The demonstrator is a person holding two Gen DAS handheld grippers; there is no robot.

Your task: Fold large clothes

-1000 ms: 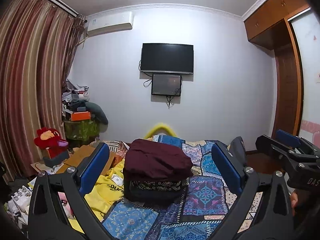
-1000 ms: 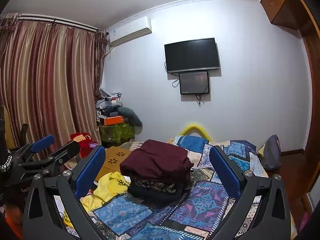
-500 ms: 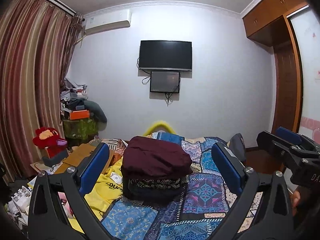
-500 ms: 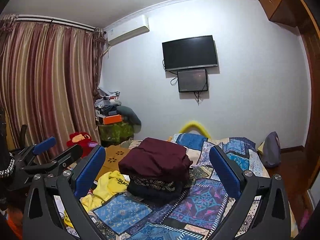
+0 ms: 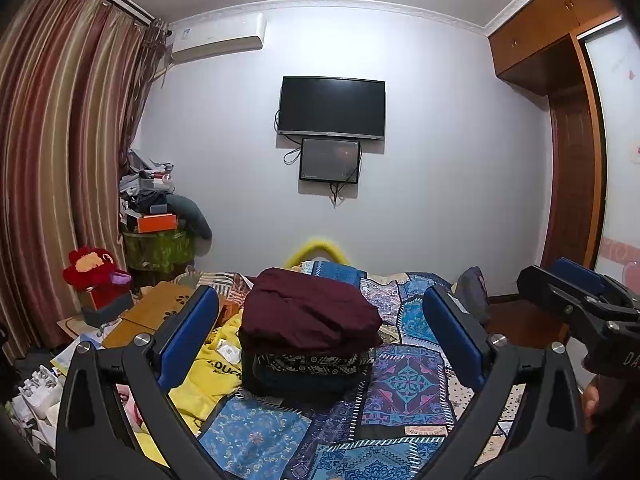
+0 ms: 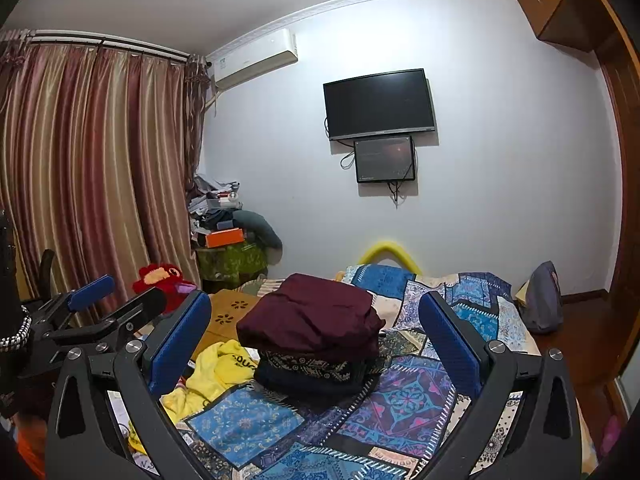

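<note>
On the bed, a stack of folded clothes (image 5: 310, 342) sits on the blue patchwork quilt (image 5: 404, 384): a maroon garment (image 5: 312, 312) on top, a black-and-white patterned piece (image 5: 312, 363) under it, and a dark layer at the bottom, so three layers can be counted. Just left of the stack lies one crumpled yellow T-shirt (image 5: 208, 376) with dark lettering, unfolded and touching the stack's lower edge. The left gripper (image 5: 320, 344) is spread wide with nothing between its two blue pads, and the stack appears framed in the gap, well beyond the fingertips. The right gripper (image 6: 316, 340) is equally wide and empty, and frames the same stack from a little further right. In each wrist view the other gripper shows at the edge of the frame. In the far corner, beside the striped curtains (image 6: 92, 184), a green patterned bin (image 6: 232, 266) carries a heap on top: one orange box (image 6: 225, 237), a grey bundle and assorted papers and boxes too jumbled to count. One red plush toy (image 6: 162, 280) sits near it, by a brown perforated board (image 6: 230, 314). Two dark screens hang on the wall, a large television (image 5: 332, 107) with a smaller monitor (image 5: 330, 160) directly below, and one air conditioner (image 5: 218, 38) is mounted near the ceiling. A grey bag (image 6: 540, 304) rests at the bed's right edge.
</note>
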